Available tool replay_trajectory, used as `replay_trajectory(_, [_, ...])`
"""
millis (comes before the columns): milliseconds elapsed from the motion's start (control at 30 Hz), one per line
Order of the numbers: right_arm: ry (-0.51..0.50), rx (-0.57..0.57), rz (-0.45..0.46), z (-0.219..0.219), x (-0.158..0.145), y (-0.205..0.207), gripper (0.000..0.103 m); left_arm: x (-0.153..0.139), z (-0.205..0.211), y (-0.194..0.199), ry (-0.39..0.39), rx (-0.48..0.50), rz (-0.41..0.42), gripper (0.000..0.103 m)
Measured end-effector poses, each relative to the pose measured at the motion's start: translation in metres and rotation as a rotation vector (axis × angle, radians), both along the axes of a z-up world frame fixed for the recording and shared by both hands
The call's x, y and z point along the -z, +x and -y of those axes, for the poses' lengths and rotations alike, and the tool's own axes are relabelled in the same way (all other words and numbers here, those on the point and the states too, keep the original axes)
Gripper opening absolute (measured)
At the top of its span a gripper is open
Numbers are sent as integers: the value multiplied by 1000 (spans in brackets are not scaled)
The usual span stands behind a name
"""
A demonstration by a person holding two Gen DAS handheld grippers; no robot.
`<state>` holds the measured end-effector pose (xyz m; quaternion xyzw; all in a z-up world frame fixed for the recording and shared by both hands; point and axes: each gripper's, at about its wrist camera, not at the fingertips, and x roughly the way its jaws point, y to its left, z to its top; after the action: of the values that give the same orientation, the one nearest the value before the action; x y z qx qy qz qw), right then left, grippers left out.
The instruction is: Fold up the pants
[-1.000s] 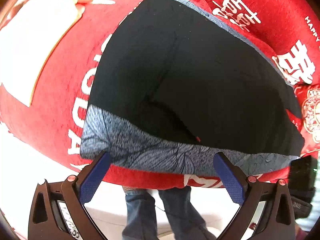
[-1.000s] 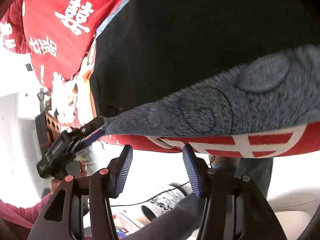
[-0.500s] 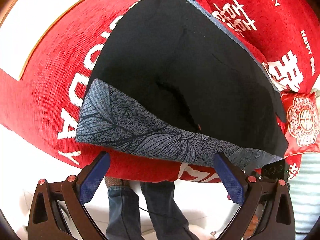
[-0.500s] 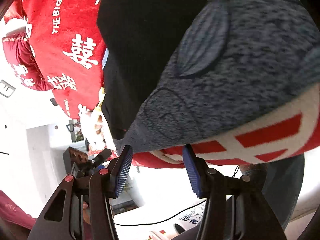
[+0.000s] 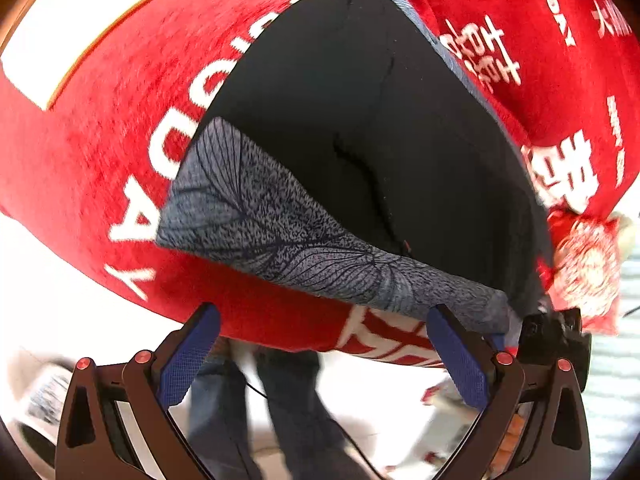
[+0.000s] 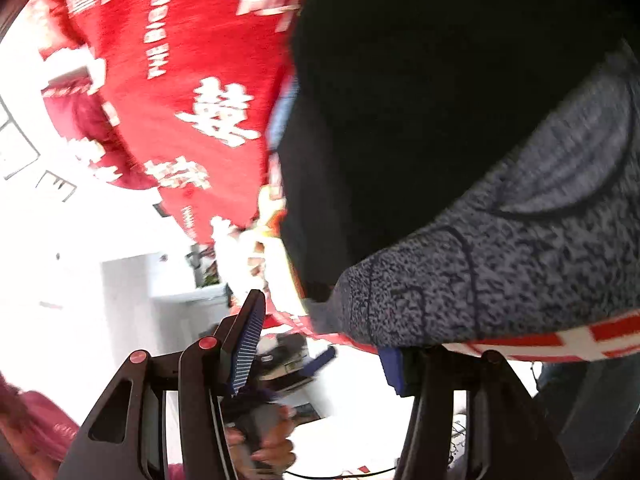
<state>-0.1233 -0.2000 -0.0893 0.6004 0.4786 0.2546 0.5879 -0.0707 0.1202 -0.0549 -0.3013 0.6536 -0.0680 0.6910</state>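
The pants [image 5: 360, 132] lie flat on a red cloth: black fabric with a grey leaf-print band [image 5: 280, 236] along the near edge. My left gripper [image 5: 324, 356] is open, just short of that band, touching nothing. In the right wrist view the pants [image 6: 460, 120] fill the upper right and the grey band's corner [image 6: 420, 296] lies close above my right gripper [image 6: 324, 340]. That gripper is open with the corner at its mouth, its right finger partly under the table edge. The right gripper also shows in the left wrist view [image 5: 552, 336] at the band's right corner.
The red cloth with white lettering [image 5: 120, 160] covers the table and hangs over its near edge [image 5: 312, 328]. A red embroidered pouch [image 5: 584, 268] lies at the right. The person's jeans-clad legs [image 5: 288, 412] stand below the edge. A white patch [image 5: 80, 32] lies far left.
Both grippers have moved in closer to the grey band. My right gripper has opened wider and swung toward the band's corner. The pants have not moved.
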Motion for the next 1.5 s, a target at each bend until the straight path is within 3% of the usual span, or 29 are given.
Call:
replay_trajectory(200, [57,-1,68,5,-34,16,58,7,8,15,-159,-133,12,103])
replay_trajectory(267, [61,-9,72,3,-37,20,58,7,9,21,-155,-161,29,103])
replay_trajectory(400, [20,-33,37,9,-28,14,58,4,8,33,-85,-134,66,76])
replay_trajectory(600, [-62,50,-65,37,7,-12,58,5,11,35,-34,-29,85,75])
replay_trajectory(700, [-47,123,-133,53,24,-27,58,6,13,36,-14,3,78,75])
replay_trajectory(733, [-28,158,-158,57,28,-30,55,7,15,38,-8,11,73,75])
replay_trajectory(767, [2,203,-179,63,33,-34,45,8,16,39,-1,19,66,74])
replay_trajectory(800, [36,248,-194,69,38,-38,38,9,16,39,7,24,59,63])
replay_trajectory(833, [74,305,-216,75,42,-41,14,11,16,40,28,30,42,59])
replay_trajectory(867, [82,331,-229,78,42,-41,7,12,18,41,28,34,30,53])
replay_trajectory(900, [84,340,-239,80,40,-40,7,13,17,41,35,28,20,45])
replay_trajectory(967, [48,298,-222,80,23,-27,7,8,15,40,45,25,1,35])
replay_trajectory(1167, [-67,128,-109,102,-49,43,7,-46,28,60,69,47,67,35])
replay_trajectory(1300, [-84,60,-84,119,-72,97,7,-81,43,113,76,29,168,35])
replay_trajectory(1500, [-197,-95,-46,128,-86,207,9,-87,58,201,173,22,272,36])
